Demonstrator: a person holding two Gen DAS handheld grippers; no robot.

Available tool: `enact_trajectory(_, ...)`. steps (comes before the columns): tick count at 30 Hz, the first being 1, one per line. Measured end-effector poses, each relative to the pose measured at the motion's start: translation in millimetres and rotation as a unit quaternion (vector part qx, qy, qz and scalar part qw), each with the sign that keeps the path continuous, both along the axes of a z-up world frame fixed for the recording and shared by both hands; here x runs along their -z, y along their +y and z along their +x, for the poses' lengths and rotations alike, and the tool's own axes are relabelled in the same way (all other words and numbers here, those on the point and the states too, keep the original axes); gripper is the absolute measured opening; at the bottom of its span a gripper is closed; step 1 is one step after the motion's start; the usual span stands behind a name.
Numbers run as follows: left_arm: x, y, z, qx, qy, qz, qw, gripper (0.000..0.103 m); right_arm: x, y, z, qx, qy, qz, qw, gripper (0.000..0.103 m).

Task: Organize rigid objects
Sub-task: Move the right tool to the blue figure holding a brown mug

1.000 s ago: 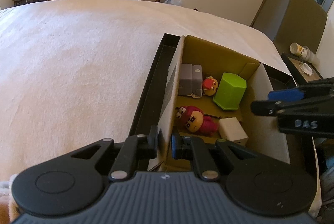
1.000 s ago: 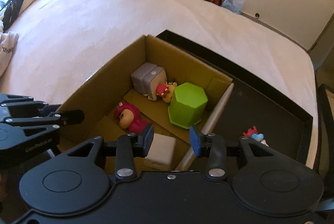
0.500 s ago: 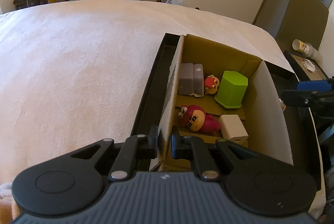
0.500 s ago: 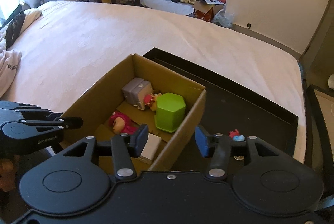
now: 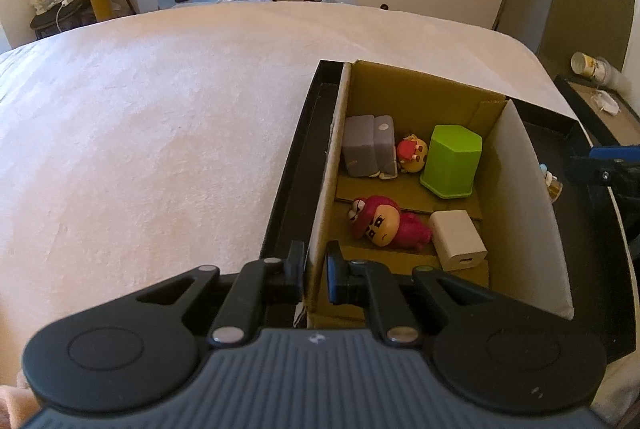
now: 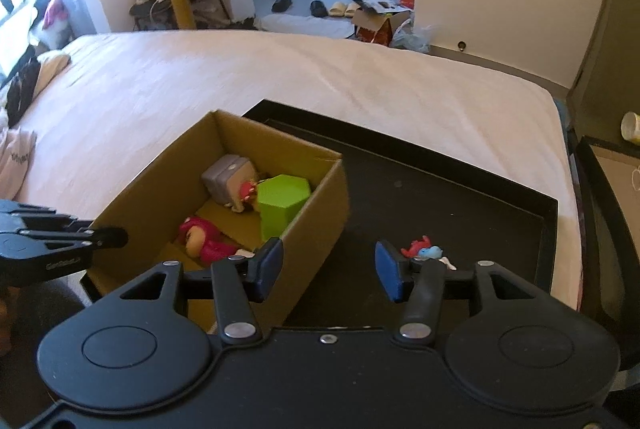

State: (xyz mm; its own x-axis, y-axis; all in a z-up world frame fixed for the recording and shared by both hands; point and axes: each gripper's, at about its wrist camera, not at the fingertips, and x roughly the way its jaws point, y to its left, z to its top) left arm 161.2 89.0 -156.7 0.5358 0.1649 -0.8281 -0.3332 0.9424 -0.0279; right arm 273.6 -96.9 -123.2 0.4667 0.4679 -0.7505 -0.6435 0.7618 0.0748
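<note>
Toy figure, right wrist view: small red-and-blue toy figure [image 6: 422, 252] lies on the black tray [image 6: 460, 205], outside the cardboard box [image 6: 316, 217] on its right, just past the right tool's far blue pad.
Right tool [image 6: 328, 271]: jaws apart, nothing between them.
Handling: looks like light, stiff plastic, small and knobbly; likely to skid on the smooth tray. Pinch across its thickest middle, not the thin limbs.
Left wrist view, left tool [image 5: 316, 271]: clamped on the box's near left wall, steadying it.
Box contents: grey block [image 5: 368, 145], green hexagonal pot [image 5: 452, 161], pink doll [image 5: 384, 225] and white charger [image 5: 458, 239] fill most of the floor; free room is beside the doll.
Bed [image 5: 160, 133]: soft, so the tray may tilt.
</note>
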Motion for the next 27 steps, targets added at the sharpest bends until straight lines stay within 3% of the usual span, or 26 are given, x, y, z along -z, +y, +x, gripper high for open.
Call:
enact_trajectory(15,-4,-17,11,0.009,0.034,0.051,0.9981,0.011,27,-45,34,0.043,0.014,0.055,0.997,0.051)
enact_trajectory(27,-2,-17,15,0.005,0.041,0.056,0.9975,0.012,61,-51,68,0.078,0.038,0.042,0.995,0.052)
